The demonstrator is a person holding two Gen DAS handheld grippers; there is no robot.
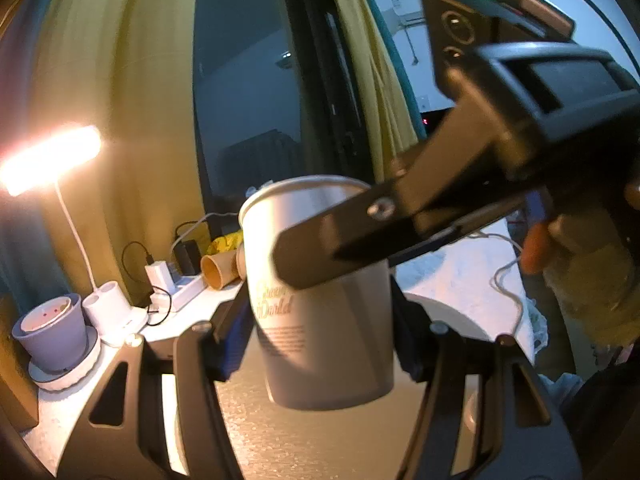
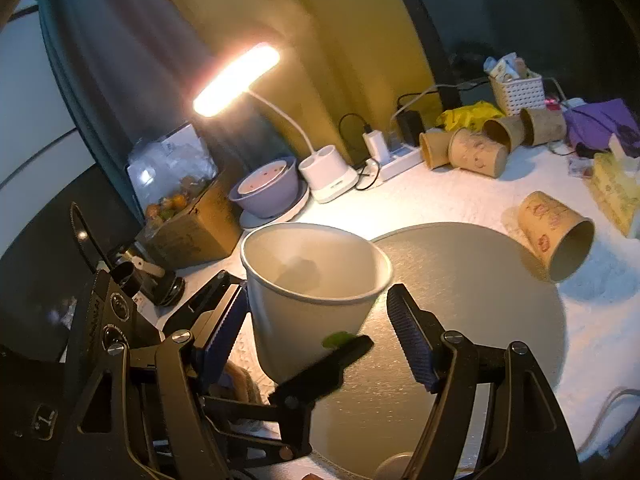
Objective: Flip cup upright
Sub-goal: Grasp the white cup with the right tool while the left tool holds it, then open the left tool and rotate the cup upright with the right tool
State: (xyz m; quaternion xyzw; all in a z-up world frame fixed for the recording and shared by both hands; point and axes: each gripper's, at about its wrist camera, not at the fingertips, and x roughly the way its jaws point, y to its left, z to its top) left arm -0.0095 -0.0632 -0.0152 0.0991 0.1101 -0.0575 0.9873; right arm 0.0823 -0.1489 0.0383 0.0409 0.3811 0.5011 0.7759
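Observation:
A white paper cup [image 1: 320, 320] is held upright, mouth up, above a round grey mat [image 2: 472, 280]. My left gripper [image 1: 316, 332] is shut on the cup's sides, its blue pads pressing the wall. In the right wrist view the same cup [image 2: 312, 296] stands between the fingers of my right gripper [image 2: 320, 320], which are spread wider than the cup; the right pad [image 2: 412, 344] stands clear of it. The left gripper's finger [image 2: 332, 364] crosses the cup's lower front. The right gripper's body [image 1: 500, 128] looms at upper right in the left wrist view.
A brown paper cup [image 2: 556, 236] lies on its side right of the mat. Several more brown cups [image 2: 476, 152] lie at the back by a power strip [image 2: 396, 160]. A lit desk lamp [image 2: 236, 80], a purple bowl [image 2: 264, 192] and a cardboard box [image 2: 192, 224] stand at the left.

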